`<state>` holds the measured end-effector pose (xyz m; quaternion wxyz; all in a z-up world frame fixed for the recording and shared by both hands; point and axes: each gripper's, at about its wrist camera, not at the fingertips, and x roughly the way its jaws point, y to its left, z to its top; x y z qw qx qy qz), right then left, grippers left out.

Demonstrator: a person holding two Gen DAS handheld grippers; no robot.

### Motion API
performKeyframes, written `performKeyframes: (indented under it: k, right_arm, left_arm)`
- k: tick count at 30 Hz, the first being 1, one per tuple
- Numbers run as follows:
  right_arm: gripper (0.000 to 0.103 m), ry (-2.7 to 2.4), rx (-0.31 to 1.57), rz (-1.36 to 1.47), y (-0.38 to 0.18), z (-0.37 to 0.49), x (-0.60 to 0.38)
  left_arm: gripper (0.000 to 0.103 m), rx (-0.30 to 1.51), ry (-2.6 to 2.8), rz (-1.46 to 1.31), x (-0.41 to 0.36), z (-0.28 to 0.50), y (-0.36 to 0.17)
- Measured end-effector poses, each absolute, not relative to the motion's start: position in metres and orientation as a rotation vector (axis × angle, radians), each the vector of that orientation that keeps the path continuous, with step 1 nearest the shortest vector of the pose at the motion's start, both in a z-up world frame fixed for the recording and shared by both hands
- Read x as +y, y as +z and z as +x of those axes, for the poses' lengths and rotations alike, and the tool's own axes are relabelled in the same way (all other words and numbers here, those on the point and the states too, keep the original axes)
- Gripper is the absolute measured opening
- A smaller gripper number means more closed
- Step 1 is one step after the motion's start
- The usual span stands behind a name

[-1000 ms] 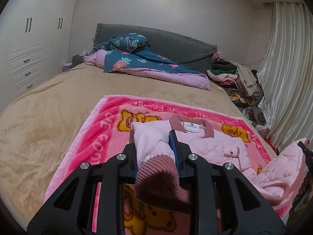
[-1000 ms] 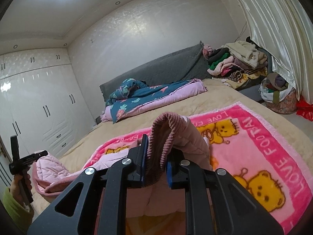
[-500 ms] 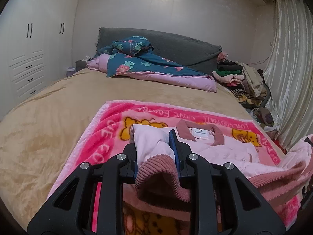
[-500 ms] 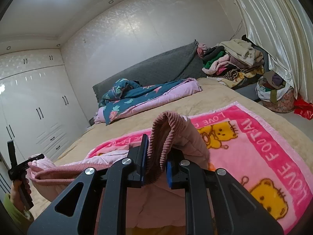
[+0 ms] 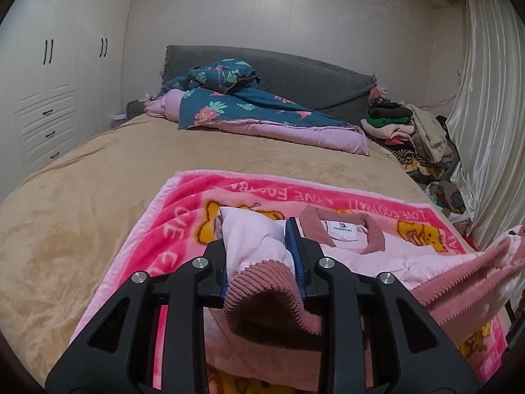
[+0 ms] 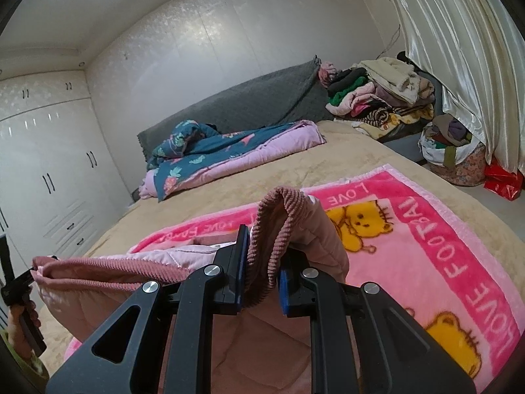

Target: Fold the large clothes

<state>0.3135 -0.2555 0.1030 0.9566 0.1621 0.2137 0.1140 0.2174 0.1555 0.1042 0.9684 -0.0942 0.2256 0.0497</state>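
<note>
Both grippers, left (image 5: 261, 264) and right (image 6: 261, 271), hold the jacket (image 5: 367, 256) hem stretched between them; left jaws just loosened slightly; the collar (image 5: 341, 229) lies ahead.

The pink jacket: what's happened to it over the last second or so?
The jacket has had its ribbed hem carried forward toward its collar, now covering the chest that showed before. The left gripper has just been opening slightly, hem between its jaws; the right gripper stays clamped on the hem. The blanket hasn't moved.
</note>
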Motion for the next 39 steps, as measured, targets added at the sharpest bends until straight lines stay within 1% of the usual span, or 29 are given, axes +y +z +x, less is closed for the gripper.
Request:
performKeyframes:
  k: [1, 3, 4, 5, 8, 9, 11, 14, 17, 21, 32, 35, 38, 39]
  right_arm:
    - [0.015, 0.225, 0.441, 0.325, 0.102, 0.318, -0.255]
    - [0.015, 0.214, 0.453, 0.323, 0.100, 0.325, -0.254]
    - [0.015, 0.209, 0.460, 0.317, 0.099, 0.329, -0.252]
    - [0.015, 0.202, 0.466, 0.309, 0.098, 0.334, -0.250]
    - [0.015, 0.192, 0.481, 0.302, 0.096, 0.344, -0.249]
    - [0.015, 0.188, 0.486, 0.299, 0.095, 0.347, -0.247]
    - [0.015, 0.185, 0.494, 0.296, 0.094, 0.353, -0.245]
    - [0.015, 0.180, 0.501, 0.291, 0.091, 0.360, -0.244]
    - [0.015, 0.172, 0.509, 0.286, 0.088, 0.366, -0.241]
    - [0.015, 0.159, 0.518, 0.274, 0.084, 0.376, -0.236]
    - [0.016, 0.078, 0.610, 0.285, 0.053, 0.410, -0.238]
    - [0.021, 0.091, 0.613, 0.307, 0.051, 0.410, -0.240]
    - [0.036, 0.144, 0.602, 0.336, 0.053, 0.404, -0.244]
    - [0.057, 0.161, 0.596, 0.351, 0.054, 0.401, -0.246]
  left_arm:
    - [0.023, 0.454, 0.100, -0.195, 0.157, 0.218, 0.104]
    - [0.030, 0.452, 0.093, -0.216, 0.159, 0.219, 0.102]
    - [0.031, 0.451, 0.091, -0.226, 0.159, 0.220, 0.102]
    - [0.037, 0.449, 0.084, -0.238, 0.161, 0.220, 0.102]
    - [0.058, 0.436, 0.063, -0.260, 0.161, 0.220, 0.106]
    - [0.063, 0.430, 0.066, -0.257, 0.160, 0.219, 0.108]
    - [0.070, 0.412, 0.071, -0.247, 0.158, 0.218, 0.112]
    - [0.076, 0.380, 0.068, -0.244, 0.157, 0.214, 0.117]
    - [0.078, 0.350, 0.089, -0.235, 0.158, 0.208, 0.117]
    - [0.079, 0.364, 0.118, -0.255, 0.166, 0.206, 0.103]
    - [0.080, 0.495, 0.169, -0.329, 0.188, 0.212, 0.026]
    - [0.081, 0.522, 0.169, -0.340, 0.191, 0.213, 0.009]
    - [0.081, 0.531, 0.166, -0.339, 0.193, 0.213, 0.001]
    - [0.082, 0.530, 0.164, -0.339, 0.192, 0.213, 0.000]
